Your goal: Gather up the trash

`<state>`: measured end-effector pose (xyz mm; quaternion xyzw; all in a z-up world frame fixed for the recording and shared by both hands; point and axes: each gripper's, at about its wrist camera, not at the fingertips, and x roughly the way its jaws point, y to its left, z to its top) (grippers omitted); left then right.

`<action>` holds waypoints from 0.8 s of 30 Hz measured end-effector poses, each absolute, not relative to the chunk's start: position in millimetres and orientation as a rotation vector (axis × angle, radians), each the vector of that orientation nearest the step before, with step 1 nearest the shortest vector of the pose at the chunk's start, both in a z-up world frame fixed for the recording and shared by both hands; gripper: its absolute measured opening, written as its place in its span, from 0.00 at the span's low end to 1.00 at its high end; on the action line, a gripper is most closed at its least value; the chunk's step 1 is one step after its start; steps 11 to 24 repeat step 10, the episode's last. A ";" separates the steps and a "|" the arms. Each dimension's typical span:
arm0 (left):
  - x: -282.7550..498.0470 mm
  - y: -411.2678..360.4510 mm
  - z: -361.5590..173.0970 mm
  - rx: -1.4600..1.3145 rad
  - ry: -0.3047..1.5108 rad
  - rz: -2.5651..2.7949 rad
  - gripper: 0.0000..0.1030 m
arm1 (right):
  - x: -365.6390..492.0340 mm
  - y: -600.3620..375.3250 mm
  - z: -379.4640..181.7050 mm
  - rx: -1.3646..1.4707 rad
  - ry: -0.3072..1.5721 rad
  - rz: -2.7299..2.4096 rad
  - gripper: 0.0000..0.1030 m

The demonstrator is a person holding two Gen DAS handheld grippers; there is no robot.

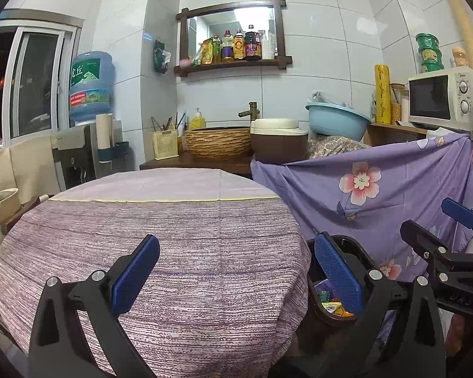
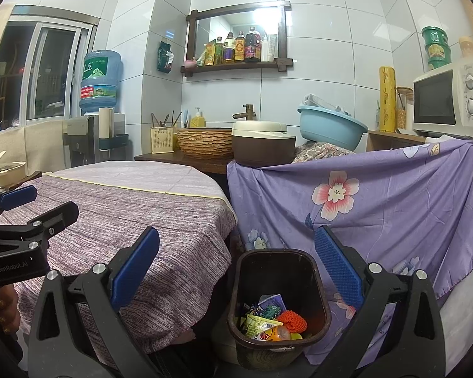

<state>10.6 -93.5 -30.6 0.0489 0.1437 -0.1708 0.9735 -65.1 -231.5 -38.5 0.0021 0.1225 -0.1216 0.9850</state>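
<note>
Both my grippers, left (image 1: 236, 277) and right (image 2: 236, 274), spread, holding nothing; wrappers sit inside the dark plastic bin (image 2: 280, 308) beside the purple-clothed round table (image 2: 126, 214). Risk: knocking the bin over.

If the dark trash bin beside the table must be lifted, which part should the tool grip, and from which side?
Probably the near rim of the trash bin, from above. The bin stands upright and open, with wrappers low inside, so one finger could go inside the wall and one outside. The right tool is already above it, open and empty.
</note>
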 end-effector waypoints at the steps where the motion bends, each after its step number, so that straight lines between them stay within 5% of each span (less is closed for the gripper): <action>1: 10.5 -93.2 -31.0 0.097 0.290 -0.344 0.95 | -64.7 -231.8 -38.5 0.003 0.247 -0.244 0.94; 24: 10.7 -93.7 -32.8 0.091 0.299 -0.339 0.95 | -65.2 -229.2 -39.0 0.006 0.250 -0.244 0.94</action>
